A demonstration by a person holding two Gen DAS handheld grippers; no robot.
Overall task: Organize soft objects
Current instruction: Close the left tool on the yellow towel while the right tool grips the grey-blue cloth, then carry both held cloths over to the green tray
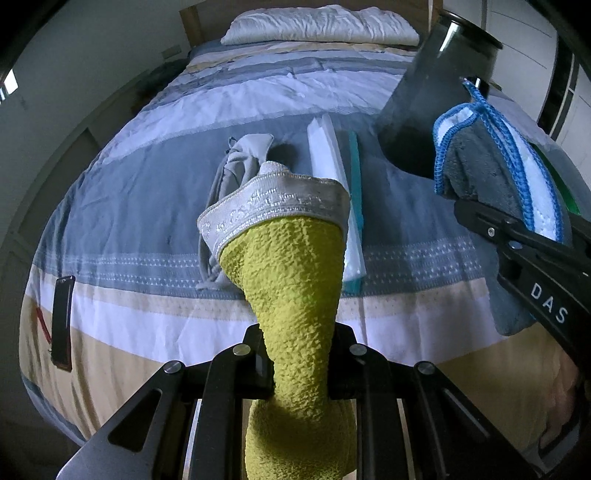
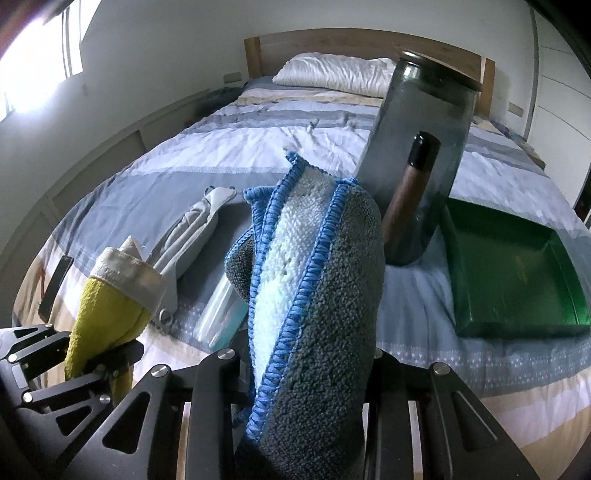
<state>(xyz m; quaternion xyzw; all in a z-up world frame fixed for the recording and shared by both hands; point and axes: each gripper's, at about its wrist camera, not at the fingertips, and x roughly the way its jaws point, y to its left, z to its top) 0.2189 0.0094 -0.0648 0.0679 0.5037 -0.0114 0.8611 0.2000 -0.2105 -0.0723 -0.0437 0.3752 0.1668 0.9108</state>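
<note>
My left gripper [image 1: 301, 363] is shut on a yellow-green towel [image 1: 295, 280] with a grey-white woven band, bunched and held up above the bed; the same towel [image 2: 107, 306] and left gripper [image 2: 114, 356] show at the lower left of the right wrist view. My right gripper [image 2: 308, 363] is shut on a folded grey cloth [image 2: 332, 295] with blue stitched edging and a white face; this grey cloth [image 1: 476, 162] and the right gripper [image 1: 480, 214] appear at the right of the left wrist view. A crumpled light-grey garment [image 1: 236, 162] [image 2: 192, 229] lies on the striped bedspread [image 1: 147, 177].
A clear and teal flat pack [image 1: 343, 192] [image 2: 221, 310] lies beside the garment. A tall dark glass jar [image 2: 424, 147] [image 1: 436, 96] with a brown bottle stands right of it, next to a green tray [image 2: 517, 266]. A phone [image 1: 62, 321] lies near the bed's left edge, and a white pillow [image 1: 317, 26] at the headboard.
</note>
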